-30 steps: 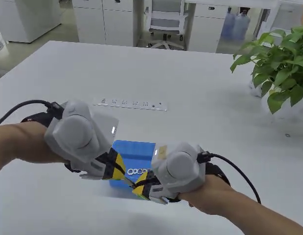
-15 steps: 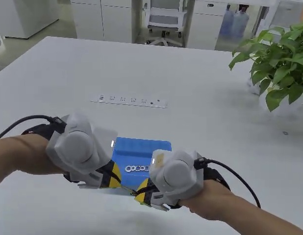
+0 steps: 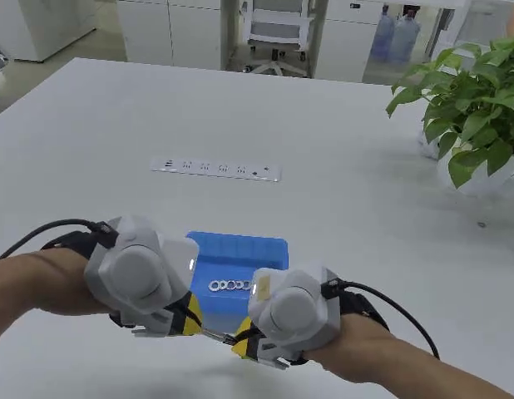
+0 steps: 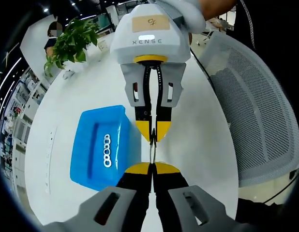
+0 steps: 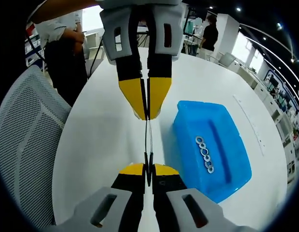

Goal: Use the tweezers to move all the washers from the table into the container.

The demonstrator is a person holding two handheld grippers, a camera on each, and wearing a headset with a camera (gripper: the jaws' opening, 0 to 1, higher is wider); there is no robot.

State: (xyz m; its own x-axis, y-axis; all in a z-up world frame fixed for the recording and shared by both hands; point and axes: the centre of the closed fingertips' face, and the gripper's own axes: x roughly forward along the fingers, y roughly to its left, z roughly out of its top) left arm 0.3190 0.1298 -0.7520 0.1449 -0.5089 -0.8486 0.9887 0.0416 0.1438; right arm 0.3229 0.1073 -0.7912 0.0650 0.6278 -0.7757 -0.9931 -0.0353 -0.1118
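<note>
The left gripper [image 4: 151,167] and right gripper [image 5: 148,169] meet tip to tip, jaws pinched narrow on the tweezers [image 5: 148,137] spanning them. The washers [image 4: 107,151] sit in a row in the blue container [image 4: 82,159], centre-left, just beside.

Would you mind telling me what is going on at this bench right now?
A person holds a gripper in each hand over a white table. The left gripper and the right gripper face each other, both shut on the same thin tweezers, one at each end. Beside them, a blue container holds a row of washers.
</note>
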